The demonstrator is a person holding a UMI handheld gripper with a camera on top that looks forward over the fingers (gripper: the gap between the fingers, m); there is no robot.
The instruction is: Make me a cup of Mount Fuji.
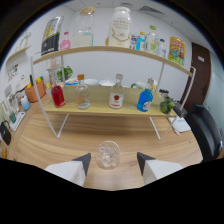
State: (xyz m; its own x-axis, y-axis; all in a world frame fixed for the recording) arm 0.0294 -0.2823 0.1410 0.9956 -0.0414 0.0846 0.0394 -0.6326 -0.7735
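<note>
A clear glass (108, 154) with ice in it stands on the wooden table, just ahead of my fingers and centred between them. My gripper (114, 161) is open, its two dark fingertips (83, 161) apart on either side of the glass with a gap at each side. Beyond, on the lower shelf (100, 109), stand a red bottle (58, 95), a clear bottle with an orange cap (82, 95), a clear bottle with a red label (116, 95) and a blue bottle (145, 99).
A white-framed two-tier rack (55, 125) stands on the table, its top shelf (115, 49) carrying tall jars, cartons and bottles. Small green items (166, 105) sit at the lower shelf's right end. A dark chair (205, 130) is at the right, cluttered items at the left.
</note>
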